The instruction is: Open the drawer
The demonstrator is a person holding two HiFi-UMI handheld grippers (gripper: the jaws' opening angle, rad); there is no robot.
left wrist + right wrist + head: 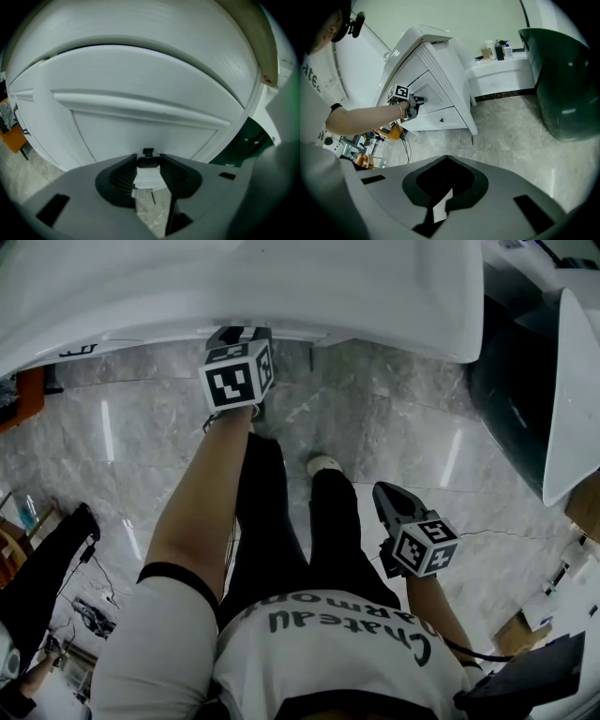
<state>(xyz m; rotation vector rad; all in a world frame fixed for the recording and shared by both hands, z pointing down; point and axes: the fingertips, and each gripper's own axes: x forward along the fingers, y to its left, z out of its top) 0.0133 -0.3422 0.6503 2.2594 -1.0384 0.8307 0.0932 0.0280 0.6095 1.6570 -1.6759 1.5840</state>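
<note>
A white cabinet (pixel 281 287) stands before me, and its panelled drawer front (pixel 140 126) fills the left gripper view. A small dark knob (pixel 148 153) sits on that front, right at the tips of my left gripper (pixel 148 161). The jaws stand open, with the knob between the fingertips and no pad pressing on it. In the head view the left gripper (pixel 234 334) reaches up against the cabinet. The right gripper view shows it at the upper drawer (pixel 429 93). My right gripper (pixel 382 491) hangs low beside my leg, shut and empty.
A dark green tub (pixel 562 84) stands to the cabinet's right. Behind it is a low white counter (pixel 497 70) with bottles. A lower drawer has its own knob (pixel 441 120). Orange furniture (pixel 14 136) and cables lie at the left. My feet (pixel 323 463) are on the marble floor.
</note>
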